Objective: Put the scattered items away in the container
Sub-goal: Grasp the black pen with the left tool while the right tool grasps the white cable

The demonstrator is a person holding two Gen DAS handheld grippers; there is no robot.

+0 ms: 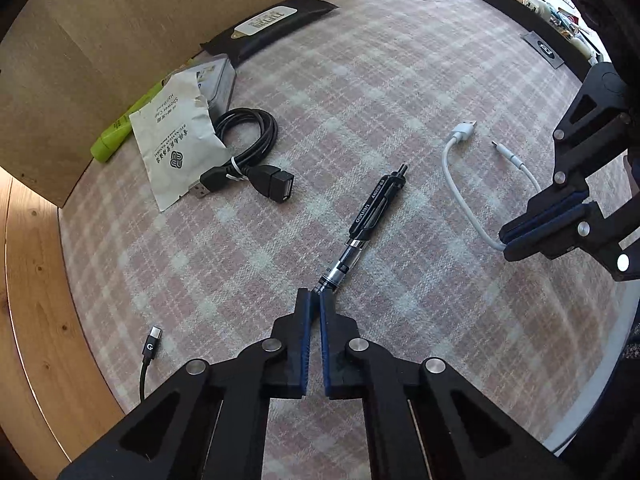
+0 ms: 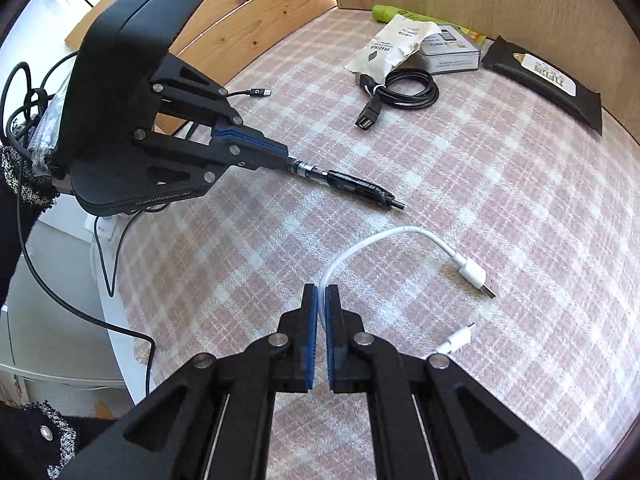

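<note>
Where pads (image 1: 325, 308) pinch, pen (image 1: 370, 216) tip hidden.

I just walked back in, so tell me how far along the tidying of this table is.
Early-to-middle. Done: the black tray at the table's far edge already holds some items. In hand: the left gripper is shut on the black pen, the right gripper on the white USB cable. Left: the coiled black USB cable, torn white packet, green tube, small box and black pouch.

Bare cloth lies all round the pen (image 1: 370, 216); beyond it, black cable (image 1: 248, 148), packet (image 1: 176, 148) and board (image 1: 100, 40) crowd.
</note>
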